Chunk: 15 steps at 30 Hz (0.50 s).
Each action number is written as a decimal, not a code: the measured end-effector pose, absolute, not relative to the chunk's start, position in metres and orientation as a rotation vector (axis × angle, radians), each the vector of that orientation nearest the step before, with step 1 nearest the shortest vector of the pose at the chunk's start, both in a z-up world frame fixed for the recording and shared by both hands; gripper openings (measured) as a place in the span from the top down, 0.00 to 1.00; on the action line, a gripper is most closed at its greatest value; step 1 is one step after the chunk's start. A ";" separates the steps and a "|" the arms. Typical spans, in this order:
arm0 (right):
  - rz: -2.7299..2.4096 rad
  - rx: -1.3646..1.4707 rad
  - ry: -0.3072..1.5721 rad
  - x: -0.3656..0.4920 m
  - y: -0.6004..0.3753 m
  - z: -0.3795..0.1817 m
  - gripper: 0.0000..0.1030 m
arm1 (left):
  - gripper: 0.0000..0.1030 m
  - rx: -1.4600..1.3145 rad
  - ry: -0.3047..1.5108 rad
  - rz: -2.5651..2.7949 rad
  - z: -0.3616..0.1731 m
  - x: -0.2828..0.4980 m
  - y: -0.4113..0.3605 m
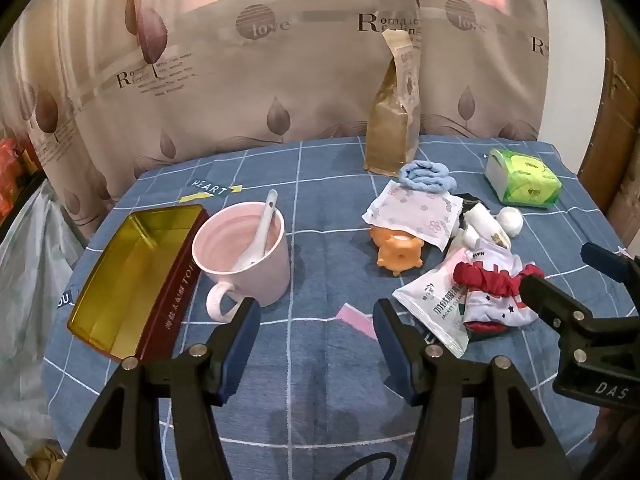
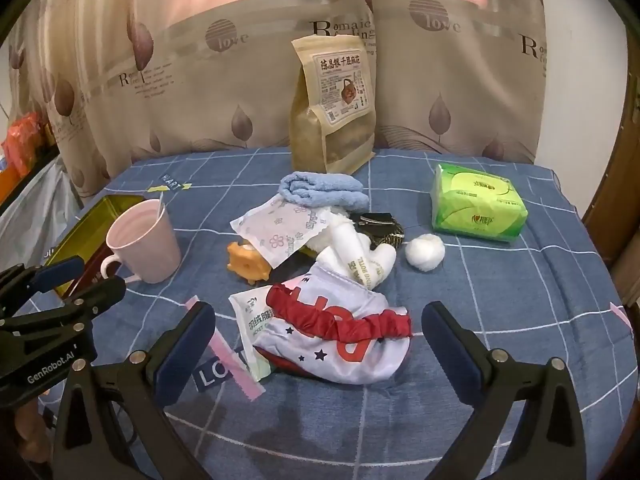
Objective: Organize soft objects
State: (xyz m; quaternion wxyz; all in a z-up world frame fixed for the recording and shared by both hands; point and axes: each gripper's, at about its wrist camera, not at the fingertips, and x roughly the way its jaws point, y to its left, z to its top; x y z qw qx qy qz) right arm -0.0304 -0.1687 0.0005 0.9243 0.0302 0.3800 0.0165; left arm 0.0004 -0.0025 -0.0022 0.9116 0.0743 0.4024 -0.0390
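Progress looks near zero, imo: soft things lie in one heap [image 2: 320, 280] on the bench [image 2: 520, 320], tin [image 1: 132, 276] is empty. My left claw [image 1: 316, 344] and right claw [image 2: 320, 356] are both released, nothing grasped; the right hangs just before the white-red cloth [image 2: 344, 332].

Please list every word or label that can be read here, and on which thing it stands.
"love": curtain
"HEART": tablecloth
"GenRobot.AI": left gripper
"DAS": right gripper
"TO": red tin
"JACKET": white sachet
Brown pouch, green tissue pack: print too small.
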 end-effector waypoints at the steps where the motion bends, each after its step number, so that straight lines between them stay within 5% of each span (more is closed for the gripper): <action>1: 0.033 0.060 0.780 -0.029 -0.169 0.001 0.01 | 0.42 0.151 0.828 -0.079 -0.003 -0.001 -0.003; 15: 0.034 0.055 0.781 -0.030 -0.170 0.000 0.01 | 0.42 0.154 0.835 -0.093 -0.004 -0.001 -0.007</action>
